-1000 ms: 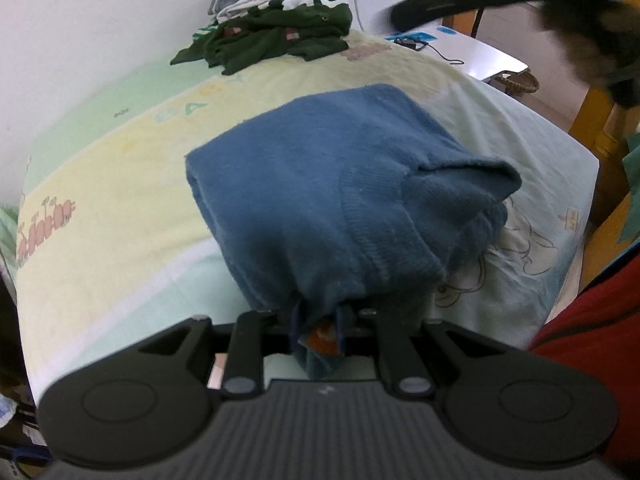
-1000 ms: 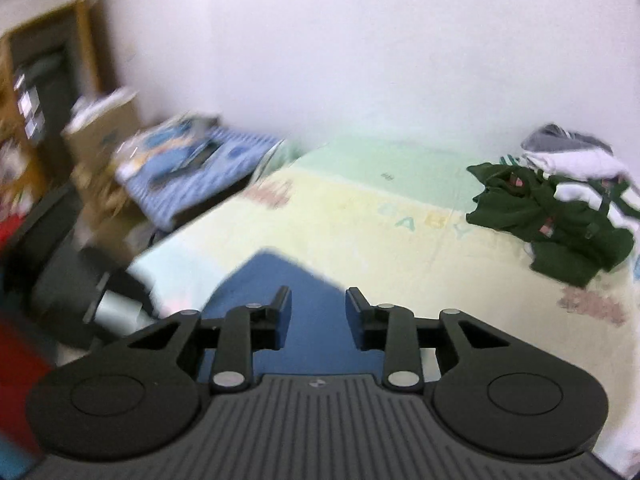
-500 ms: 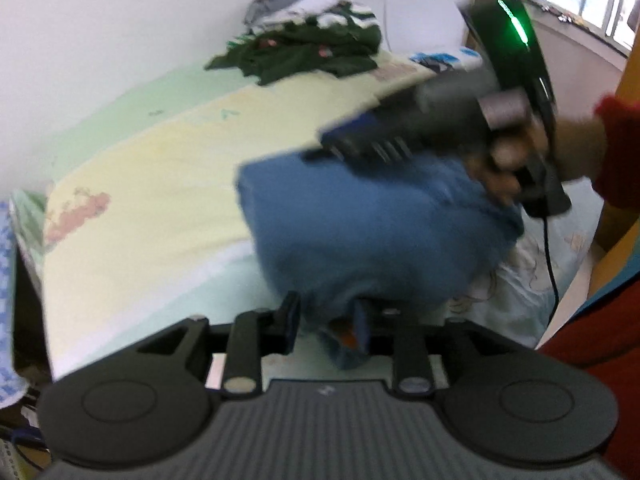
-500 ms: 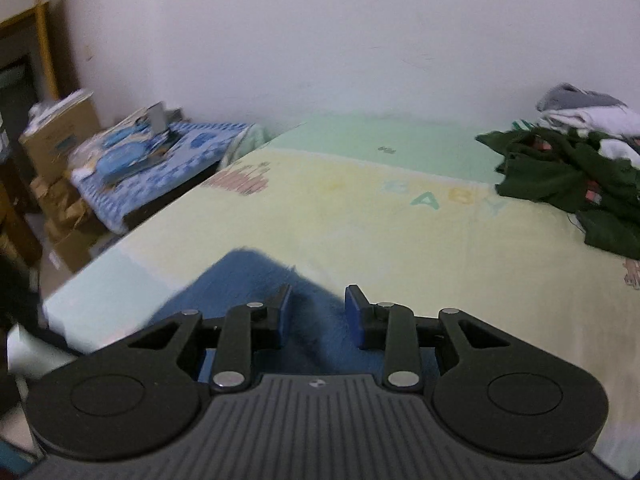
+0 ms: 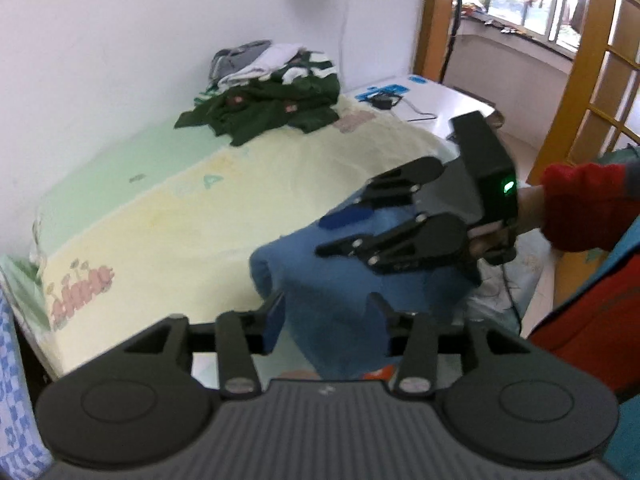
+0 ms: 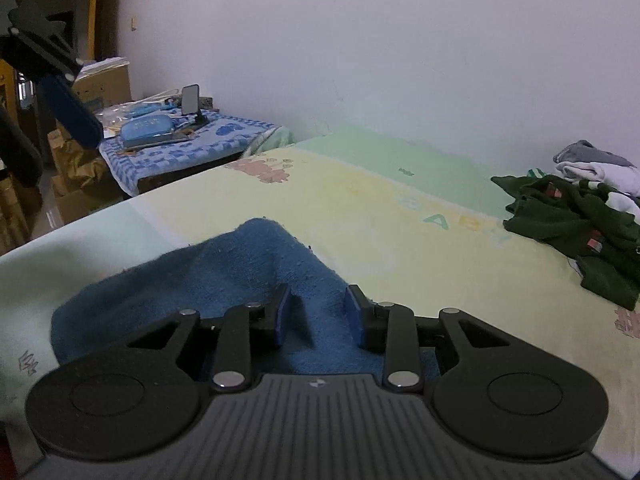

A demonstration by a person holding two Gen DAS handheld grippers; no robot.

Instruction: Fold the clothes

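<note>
A folded blue knit garment (image 5: 332,280) lies near the front edge of the bed (image 5: 160,216). My left gripper (image 5: 326,320) hovers at its near edge. Its jaws are opening, the cloth's edge shows between the fingers, and the pads do not press on it. My right gripper (image 5: 324,236), held by a hand in a red sleeve (image 5: 580,208), hangs just above the garment's top. In the right wrist view the right gripper (image 6: 318,312) stands open over the blue garment (image 6: 240,264) with nothing pinched. A left finger pad (image 6: 68,108) shows at the upper left.
A heap of dark green and white clothes (image 5: 272,108) (image 6: 568,216) sits at the bed's far corner by the wall. A side table with a blue checked cloth (image 6: 180,140) stands beyond the bed. A white table (image 5: 432,100) and a wooden door (image 5: 592,80) lie to the right.
My left jaws have opened and let go of the blue garment's edge, and the gripper has lifted. My right gripper has come down over the garment.
</note>
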